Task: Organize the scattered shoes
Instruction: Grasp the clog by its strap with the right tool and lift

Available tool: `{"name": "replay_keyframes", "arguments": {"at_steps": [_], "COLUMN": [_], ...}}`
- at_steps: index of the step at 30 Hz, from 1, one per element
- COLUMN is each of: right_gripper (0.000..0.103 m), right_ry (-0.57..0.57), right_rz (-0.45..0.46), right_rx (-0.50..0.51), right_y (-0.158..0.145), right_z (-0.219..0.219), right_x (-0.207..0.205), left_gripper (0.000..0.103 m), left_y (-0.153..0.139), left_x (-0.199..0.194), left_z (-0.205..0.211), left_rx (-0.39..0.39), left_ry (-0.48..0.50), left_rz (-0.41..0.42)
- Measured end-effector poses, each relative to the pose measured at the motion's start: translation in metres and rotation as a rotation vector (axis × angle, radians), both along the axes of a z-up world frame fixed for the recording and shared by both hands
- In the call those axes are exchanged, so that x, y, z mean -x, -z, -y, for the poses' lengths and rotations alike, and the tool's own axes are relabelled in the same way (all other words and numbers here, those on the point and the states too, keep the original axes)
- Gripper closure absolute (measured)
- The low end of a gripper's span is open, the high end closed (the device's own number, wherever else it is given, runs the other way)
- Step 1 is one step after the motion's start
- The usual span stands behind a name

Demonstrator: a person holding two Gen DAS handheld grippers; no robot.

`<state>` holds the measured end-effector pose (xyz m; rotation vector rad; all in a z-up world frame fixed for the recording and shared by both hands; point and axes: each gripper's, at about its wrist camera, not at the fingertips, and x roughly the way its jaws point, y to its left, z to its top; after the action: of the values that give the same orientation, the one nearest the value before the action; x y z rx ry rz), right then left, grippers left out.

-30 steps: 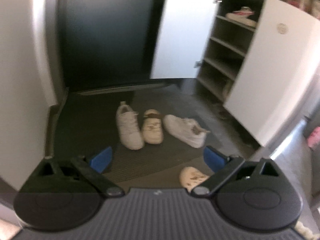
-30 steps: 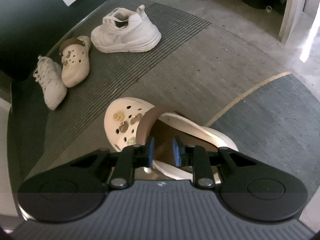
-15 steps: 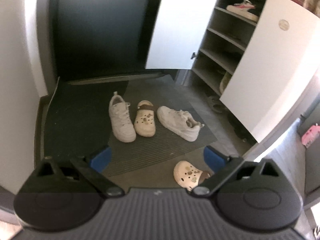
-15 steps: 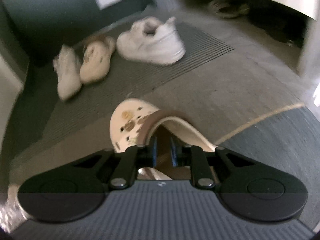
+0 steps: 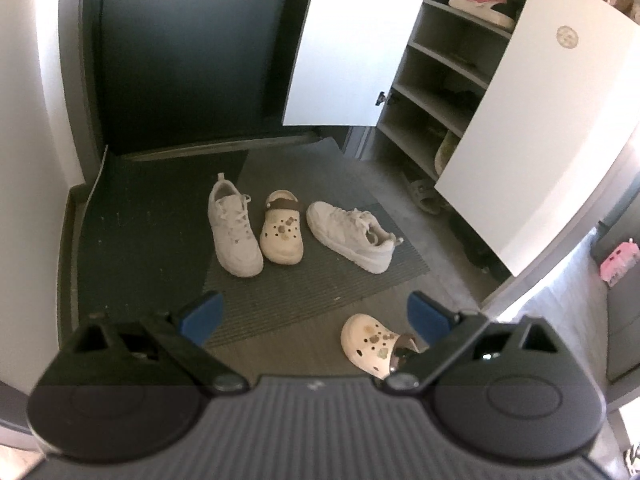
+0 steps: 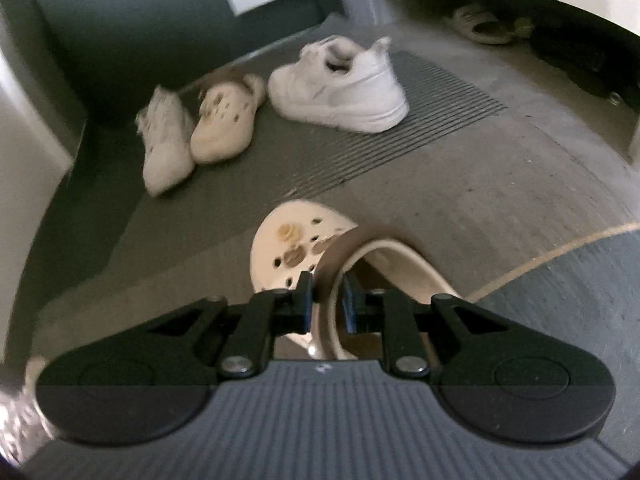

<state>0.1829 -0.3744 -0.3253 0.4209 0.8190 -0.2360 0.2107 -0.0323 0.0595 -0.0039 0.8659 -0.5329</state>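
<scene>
My right gripper (image 6: 327,300) is shut on the side wall of a cream clog (image 6: 298,240) with a brown strap, holding it just over the floor. The same clog (image 5: 370,346) shows low in the left wrist view. Its mate, a second cream clog (image 5: 281,232) (image 6: 224,128), lies on the ribbed mat between two white sneakers, one to the left (image 5: 234,230) (image 6: 166,150) and one to the right (image 5: 352,234) (image 6: 340,84). My left gripper (image 5: 316,318) is open, high above the mat with nothing between its blue pads.
An open shoe cabinet (image 5: 444,80) with white doors (image 5: 544,128) stands at the right; a pink-and-white shoe (image 5: 482,4) sits on its top shelf. A grey sandal (image 5: 422,196) (image 6: 482,26) and dark shoes lie by its base. A dark door (image 5: 192,52) is behind the mat.
The left gripper has risen and pulled back, so the shoes look smaller. The right gripper has tilted up and lifted the clog's heel; its grip stays the same.
</scene>
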Motion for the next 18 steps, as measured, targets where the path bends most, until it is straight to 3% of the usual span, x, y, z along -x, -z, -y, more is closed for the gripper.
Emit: {"name": "replay_keyframes", "arguments": {"at_steps": [6,12,18], "right_gripper": [0.082,0.083,0.082], "right_ry": [0.138,0.106,0.067], "right_rz": [0.126,0.084,0.073], "right_rx": [-0.047,-0.059,-0.005], "right_y": [-0.003,0.005,0.001], "right_z": [0.007,0.009,0.004], "right_x": [0.030,0.019,0.019], "left_gripper": [0.004,0.004,0.004], "left_y": [0.002,0.004,0.003], "left_x": [-0.001,-0.006,-0.009], "left_z": [0.000,-0.001,-0.001], "left_rx": [0.002,0.002,0.010], "left_ry": [0.008,0.004,-0.005], "left_rz": [-0.011,-0.018,-0.019]}}
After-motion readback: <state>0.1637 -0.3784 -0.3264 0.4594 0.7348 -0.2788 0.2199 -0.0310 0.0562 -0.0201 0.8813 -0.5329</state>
